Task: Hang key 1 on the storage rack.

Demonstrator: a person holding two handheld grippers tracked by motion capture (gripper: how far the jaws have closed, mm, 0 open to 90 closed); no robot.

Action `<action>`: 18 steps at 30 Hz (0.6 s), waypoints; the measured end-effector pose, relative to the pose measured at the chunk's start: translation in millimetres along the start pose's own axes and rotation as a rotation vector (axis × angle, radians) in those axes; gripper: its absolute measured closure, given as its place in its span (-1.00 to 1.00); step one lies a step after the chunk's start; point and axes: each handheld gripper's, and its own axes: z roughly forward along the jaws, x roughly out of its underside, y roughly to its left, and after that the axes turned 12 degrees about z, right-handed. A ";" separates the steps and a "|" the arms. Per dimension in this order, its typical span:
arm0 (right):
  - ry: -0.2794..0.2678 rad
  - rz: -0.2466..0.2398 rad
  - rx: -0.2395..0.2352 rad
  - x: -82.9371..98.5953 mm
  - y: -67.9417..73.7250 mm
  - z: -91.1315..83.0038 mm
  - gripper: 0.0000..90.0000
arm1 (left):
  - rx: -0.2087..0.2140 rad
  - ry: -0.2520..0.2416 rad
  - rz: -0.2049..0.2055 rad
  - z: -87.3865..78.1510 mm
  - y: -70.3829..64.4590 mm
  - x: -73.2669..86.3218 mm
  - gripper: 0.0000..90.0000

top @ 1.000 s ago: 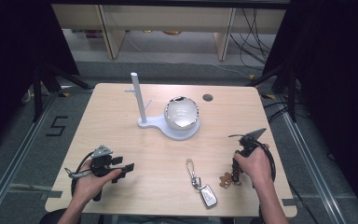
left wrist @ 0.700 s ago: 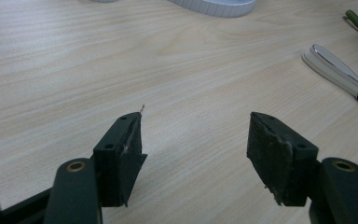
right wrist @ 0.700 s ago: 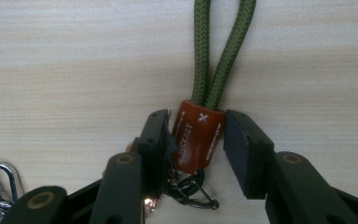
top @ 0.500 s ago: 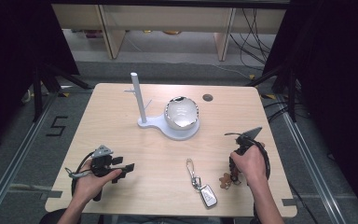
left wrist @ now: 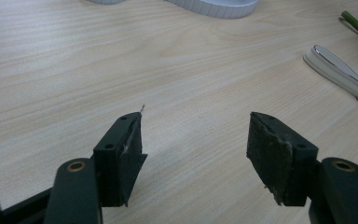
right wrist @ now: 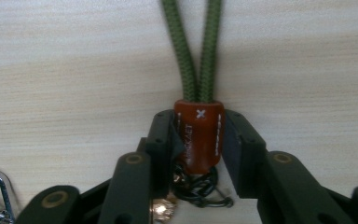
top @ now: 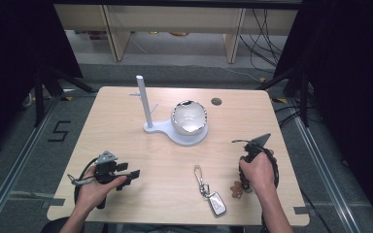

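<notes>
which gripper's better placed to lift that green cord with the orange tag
Right. The right gripper already clamps the orange tag of the green cord, while the left gripper sits open over bare table.

This looks like a lab or recording studio set up for capturing handling work. A pale wooden counter (top: pixel 126 121) stands alone on grey carpet, flanked by black curtains (top: pixel 14 58) and dark tripod legs (top: pixel 43 87). Metal rails (top: pixel 9 184) run along the floor, where tape forms a "5" mark (top: pixel 59 131). Behind are wooden shelves (top: pixel 175 19) with loose black cables (top: pixel 267 34) hanging down.
</notes>
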 end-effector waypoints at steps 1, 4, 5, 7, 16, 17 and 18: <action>0.017 -0.004 0.006 -0.5 0.2 -0.9 0.48 | -0.003 0.001 0.000 0.0 -0.2 0.2 -0.22; -0.009 0.007 -0.003 0.3 0.4 0.5 0.49 | -0.006 -0.004 -0.004 0.2 -0.2 0.5 -0.22; 0.009 0.004 -0.005 -0.1 -0.5 -0.8 0.50 | -0.005 -0.005 -0.004 -0.1 0.1 0.4 -0.21; -0.014 -0.013 -0.019 1.2 -3.7 -0.1 0.51 | -0.009 -0.005 -0.002 -0.4 0.1 0.3 -0.21; -0.143 -0.074 -0.133 19.9 4.0 -19.4 0.52 | -0.003 -0.025 0.008 0.9 -3.9 -3.8 -0.22; -0.163 -0.086 -0.162 22.4 5.4 -21.8 0.52 | 0.008 -0.028 0.014 1.1 -4.6 -4.7 -0.22; -0.163 -0.086 -0.162 22.4 5.4 -21.8 0.52 | 0.016 -0.037 0.013 1.5 -5.9 -5.8 -0.22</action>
